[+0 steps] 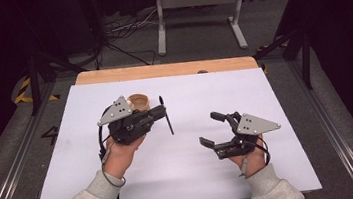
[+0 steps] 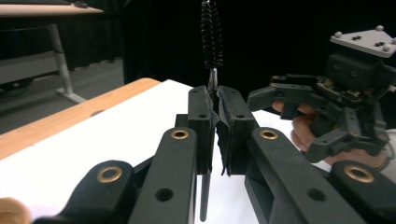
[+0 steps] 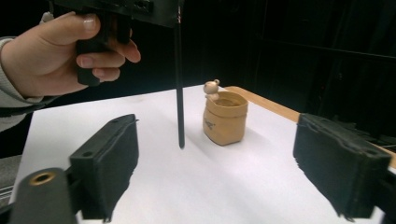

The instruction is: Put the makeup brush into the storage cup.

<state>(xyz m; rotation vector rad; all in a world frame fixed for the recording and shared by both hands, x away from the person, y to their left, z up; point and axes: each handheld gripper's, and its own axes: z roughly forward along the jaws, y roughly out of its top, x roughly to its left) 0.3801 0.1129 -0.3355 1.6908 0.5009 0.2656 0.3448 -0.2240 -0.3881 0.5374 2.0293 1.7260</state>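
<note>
The left gripper (image 1: 158, 114) has its jaws closed tightly on a thin black brush (image 2: 212, 37), the kind for cleaning bottles. In the left gripper view the jaws pinch the wire stem just below the bristles, so the bristle end stands up at 12 o'clock and the long plain handle hangs down toward 6 o'clock. In the right gripper view this handle (image 3: 179, 93) hangs almost straight, and its tip is just above the white table (image 1: 198, 177).

The right gripper (image 1: 209, 129) has its jaws wide apart and there is nothing between them. From the brush it lies toward 4 o'clock in the high view, well apart.

A small tan cup (image 3: 225, 116) with a little figure on its rim stands near the hanging handle, at about 2 o'clock from the tip in the right gripper view. In the high view it sits behind the left gripper, at 12 o'clock.

I judge the brush to be very light and thin. The stem is probably twisted wire, stiff enough to stay straight, but it may bend under side force. The bristles are soft and give no firm hold. The smooth handle could turn or slip in the pads, so the best place to hold is the stem, near the bristles, as now. The cup looks light and may tip over easily.
</note>
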